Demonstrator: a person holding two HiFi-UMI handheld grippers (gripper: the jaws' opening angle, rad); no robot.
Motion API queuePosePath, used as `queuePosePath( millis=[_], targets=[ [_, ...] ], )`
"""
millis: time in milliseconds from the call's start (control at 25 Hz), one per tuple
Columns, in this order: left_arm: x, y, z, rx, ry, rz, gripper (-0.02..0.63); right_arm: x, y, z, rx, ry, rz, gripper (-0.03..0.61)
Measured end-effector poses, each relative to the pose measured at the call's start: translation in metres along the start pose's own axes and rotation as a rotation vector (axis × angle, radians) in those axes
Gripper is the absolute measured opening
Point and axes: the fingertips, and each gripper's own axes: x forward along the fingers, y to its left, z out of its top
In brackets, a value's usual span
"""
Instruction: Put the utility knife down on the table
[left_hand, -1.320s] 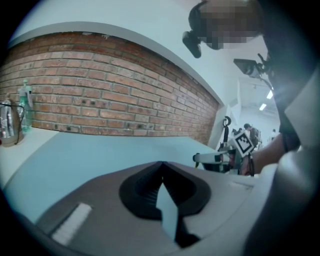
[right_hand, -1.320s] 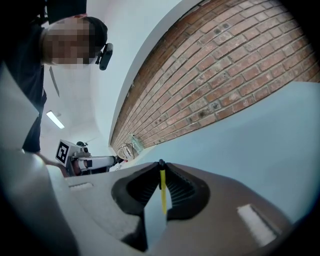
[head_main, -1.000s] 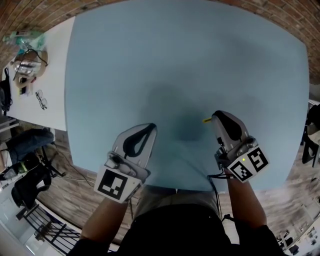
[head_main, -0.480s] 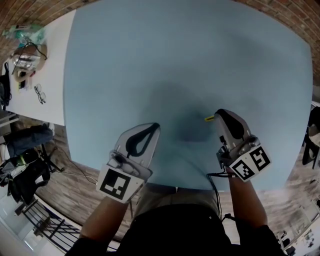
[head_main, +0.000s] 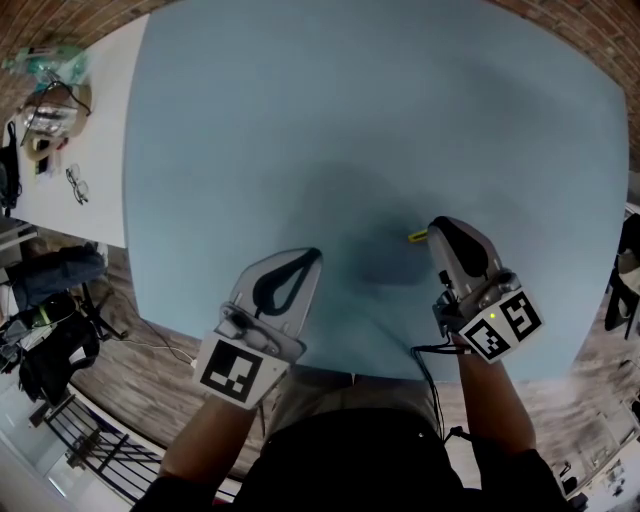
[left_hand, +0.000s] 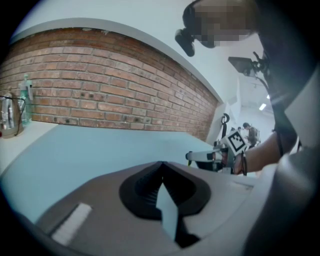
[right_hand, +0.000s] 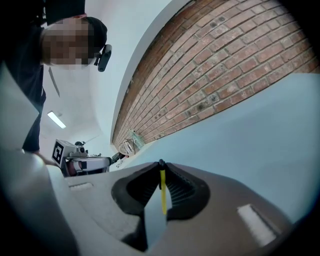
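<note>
No text, label or number is legible anywhere.

- I see the utility knife (right_hand: 162, 192) as a thin yellow strip, edge-on and upright, clamped between the jaws of the right gripper (right_hand: 160, 164).
- In the head view only its yellow end (head_main: 417, 237) shows, over the pale blue table (head_main: 300, 120).
- Contact with the tabletop: I cannot tell.

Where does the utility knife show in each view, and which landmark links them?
Head view: utility knife, yellow tip poking from the right tongs, lower right.
Left gripper view: not made out; right tongs at centre right.
Right gripper view: yellow strip clamped, lower centre.
Shared landmark: blue table.
</note>
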Motion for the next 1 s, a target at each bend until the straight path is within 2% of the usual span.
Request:
queuePosePath(
  millis=[1000],
  targets=[
    [-0.013, -0.007, 0.000, -0.024, -0.017, 0.007, 0.003, 0.012, 0.014, -0.019, 0.005, 0.038, 0.030, 0.046]
  ],
)
